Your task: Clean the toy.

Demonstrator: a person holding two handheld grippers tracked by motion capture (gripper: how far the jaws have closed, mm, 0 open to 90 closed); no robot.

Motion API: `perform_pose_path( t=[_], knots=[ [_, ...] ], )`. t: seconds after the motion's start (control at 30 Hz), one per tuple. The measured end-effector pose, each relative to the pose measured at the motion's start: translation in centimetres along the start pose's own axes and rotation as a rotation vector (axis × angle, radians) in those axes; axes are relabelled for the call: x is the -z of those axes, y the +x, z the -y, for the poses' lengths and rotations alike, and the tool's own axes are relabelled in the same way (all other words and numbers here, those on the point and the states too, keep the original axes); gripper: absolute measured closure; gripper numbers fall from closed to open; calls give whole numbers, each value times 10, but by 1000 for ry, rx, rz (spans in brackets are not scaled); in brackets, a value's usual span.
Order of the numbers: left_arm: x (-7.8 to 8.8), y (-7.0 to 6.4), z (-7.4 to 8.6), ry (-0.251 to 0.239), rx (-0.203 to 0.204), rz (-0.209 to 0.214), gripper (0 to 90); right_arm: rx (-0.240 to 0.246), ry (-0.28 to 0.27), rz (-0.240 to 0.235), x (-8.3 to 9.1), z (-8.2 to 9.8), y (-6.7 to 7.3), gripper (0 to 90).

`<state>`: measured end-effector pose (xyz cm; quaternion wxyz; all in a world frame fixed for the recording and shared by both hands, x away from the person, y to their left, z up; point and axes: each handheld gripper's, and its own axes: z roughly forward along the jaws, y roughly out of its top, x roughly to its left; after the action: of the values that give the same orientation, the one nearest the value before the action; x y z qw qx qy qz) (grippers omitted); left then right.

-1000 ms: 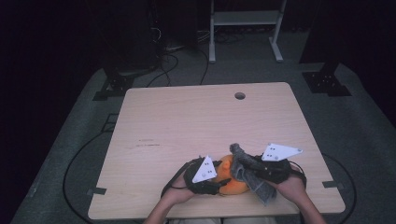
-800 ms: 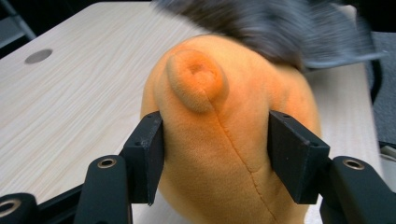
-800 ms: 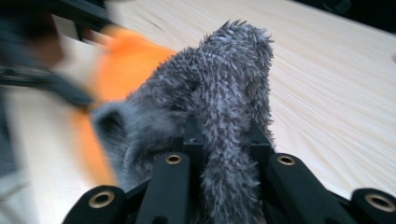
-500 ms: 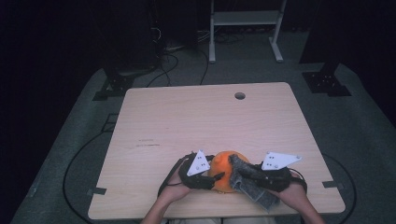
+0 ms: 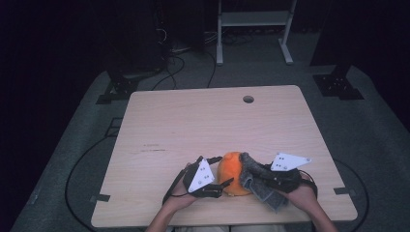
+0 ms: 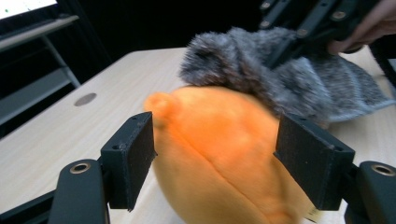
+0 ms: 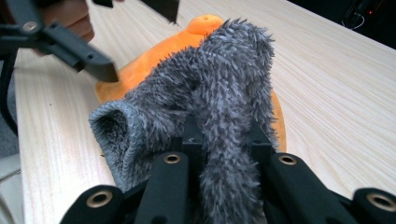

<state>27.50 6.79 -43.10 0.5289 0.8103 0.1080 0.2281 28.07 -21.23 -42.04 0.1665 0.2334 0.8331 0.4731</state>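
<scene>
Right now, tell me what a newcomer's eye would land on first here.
The bright orange plush toy at the table's near edge stands out first, sitting between the open pads of the left gripper. Next, the fuzzy grey sock draped against its right side, pinched in the right gripper.

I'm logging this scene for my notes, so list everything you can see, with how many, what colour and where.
Round orange plush toy: one, orange, near edge of the table, between the two grippers.
Fuzzy grey sock: one, grey, draped against the toy's right side.
Light wooden table: one, pale wood, centre, with a round hole near its far edge.
White metal rack: one, white, on the floor beyond the table.
Black cables: several, black, on the grey floor around the table.
Left gripper: one, black, jaws either side of the toy, just closing.
Right gripper: one, black, clamped on the sock.
</scene>
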Motion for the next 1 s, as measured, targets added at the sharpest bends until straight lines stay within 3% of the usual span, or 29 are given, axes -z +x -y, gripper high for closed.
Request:
perform_pose_path(
  t=[0.13,0.27,0.37,0.47,0.53,0.6,0.63,0.67,0.7,0.73,0.77,0.8,0.87,0.9,0.93,1.0],
  knots=[
    [-6,-3,3,29,5,26,341,-23,-8,12,-3,0,-4,751],
    [-6,0,4,27,16,41,343,-38,-2,61,-6,2,-9,751],
    [-3,0,5,39,5,81,282,-64,0,109,-8,5,-17,752],
    [-7,-1,7,66,-25,70,332,-101,-8,100,-8,7,-23,751],
    [-9,-2,7,82,-49,38,426,-91,-3,106,-7,5,-20,751],
    [-9,-2,7,85,-40,21,463,-78,-6,123,-3,-1,-18,752],
    [-9,-2,7,86,-37,18,473,-76,-41,80,5,-9,-12,753],
    [-9,-2,7,85,-33,19,473,-76,-41,80,5,-9,-12,753],
    [-10,-2,7,85,-33,17,478,-52,-69,19,7,-17,0,753],
    [-10,-1,6,88,-34,17,478,-52,-69,19,7,-17,0,753],
    [-11,-2,6,91,-32,15,480,4,-40,7,-3,-20,13,752],
    [-11,-1,7,103,-34,10,478,40,-22,23,-7,-19,17,753],
    [-10,-1,8,98,-25,12,471,52,-18,32,-9,-19,17,753],
    [-10,0,8,86,-10,27,436,22,-20,48,-9,-17,10,753],
    [-10,0,8,86,-10,27,430,22,-20,48,-9,-17,10,753],
    [-12,-2,6,103,-37,28,435,-7,-27,73,-7,-12,2,753]
  ],
)
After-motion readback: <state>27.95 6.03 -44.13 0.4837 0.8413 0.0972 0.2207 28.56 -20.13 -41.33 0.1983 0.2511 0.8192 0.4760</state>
